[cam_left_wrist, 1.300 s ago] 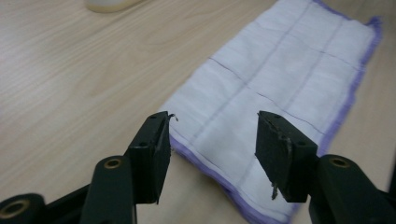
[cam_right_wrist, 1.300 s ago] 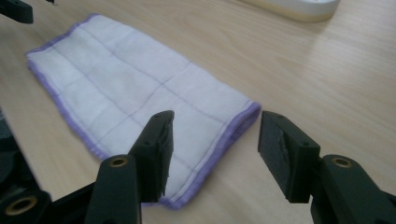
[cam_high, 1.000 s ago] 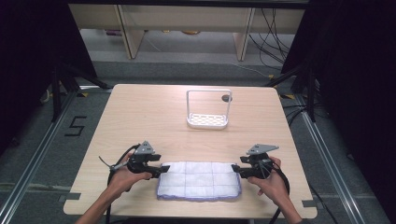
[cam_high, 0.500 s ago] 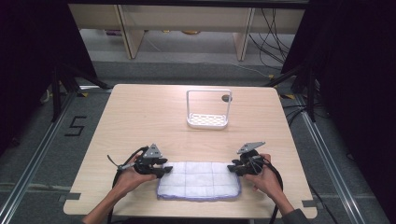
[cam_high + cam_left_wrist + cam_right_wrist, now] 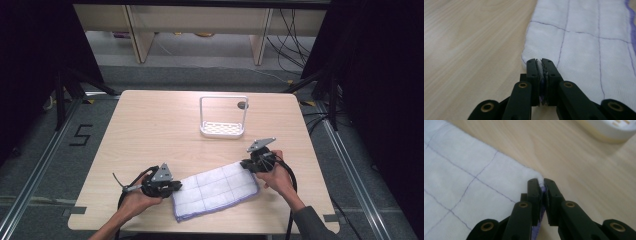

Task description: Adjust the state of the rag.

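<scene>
Hands low over table point(image 5: 150, 125); left gripper point(image 5: 176, 186) and right gripper point(image 5: 245, 164), jaws just closed, pinching cloth point(image 5: 216, 190) corners; rack point(image 5: 223, 118) well apart.

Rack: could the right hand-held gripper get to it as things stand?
Probably not yet: the right hand-held gripper is shut on the cloth, its jaws having just closed on a corner. Bare table lies between it and the rack.

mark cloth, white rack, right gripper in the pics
cloth point(image 5: 216, 190): high view, middle of the white fabric.
white rack point(image 5: 223, 130): high view, slotted base tray.
right gripper point(image 5: 541, 180): right gripper view, jaw tips, shut on the cloth's corner.
</scene>
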{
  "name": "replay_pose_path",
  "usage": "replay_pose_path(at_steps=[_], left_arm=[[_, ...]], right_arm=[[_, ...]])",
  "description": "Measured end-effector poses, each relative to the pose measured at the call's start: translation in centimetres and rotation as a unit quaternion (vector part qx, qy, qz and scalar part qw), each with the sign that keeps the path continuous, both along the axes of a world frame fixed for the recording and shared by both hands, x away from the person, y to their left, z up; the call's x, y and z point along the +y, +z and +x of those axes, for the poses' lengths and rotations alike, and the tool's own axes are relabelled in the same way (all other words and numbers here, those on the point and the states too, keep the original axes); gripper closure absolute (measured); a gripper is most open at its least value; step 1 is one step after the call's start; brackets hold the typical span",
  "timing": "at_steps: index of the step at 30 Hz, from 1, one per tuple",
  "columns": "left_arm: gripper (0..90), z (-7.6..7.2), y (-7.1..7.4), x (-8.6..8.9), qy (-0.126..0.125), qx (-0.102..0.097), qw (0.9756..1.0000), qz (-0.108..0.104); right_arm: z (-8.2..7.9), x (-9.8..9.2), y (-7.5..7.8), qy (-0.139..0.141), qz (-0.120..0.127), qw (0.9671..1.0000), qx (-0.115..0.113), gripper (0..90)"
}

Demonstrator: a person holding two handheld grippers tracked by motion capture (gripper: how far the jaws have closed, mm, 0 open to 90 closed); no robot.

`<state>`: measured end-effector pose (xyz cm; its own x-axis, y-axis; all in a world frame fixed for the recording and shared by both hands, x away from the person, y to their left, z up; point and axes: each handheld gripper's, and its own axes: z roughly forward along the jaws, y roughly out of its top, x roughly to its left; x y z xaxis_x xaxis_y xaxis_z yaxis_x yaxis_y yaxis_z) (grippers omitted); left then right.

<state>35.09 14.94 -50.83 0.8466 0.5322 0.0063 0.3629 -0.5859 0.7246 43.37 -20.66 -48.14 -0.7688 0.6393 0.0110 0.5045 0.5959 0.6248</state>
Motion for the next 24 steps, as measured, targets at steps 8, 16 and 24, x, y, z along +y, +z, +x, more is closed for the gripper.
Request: replay_pose_path(at_steps=[8,16,24], left_arm=[[84.4,-2.7,-0.1,-0.1,-0.018,0.02,0.9995,-0.017],[84.4,-4.4,-0.2,-2.4,-0.042,0.033,0.9976,-0.044],[84.1,-5.3,-0.2,-5.4,-0.065,0.025,0.9961,-0.055]], right_arm=[[3.7,2.8,0.0,0.009,0.026,0.9996,0.004,84.1],[5.9,6.5,0.6,0.044,0.011,0.9989,0.013,84.0],[7.4,9.7,-0.1,0.09,0.002,0.9959,0.005,83.9]])
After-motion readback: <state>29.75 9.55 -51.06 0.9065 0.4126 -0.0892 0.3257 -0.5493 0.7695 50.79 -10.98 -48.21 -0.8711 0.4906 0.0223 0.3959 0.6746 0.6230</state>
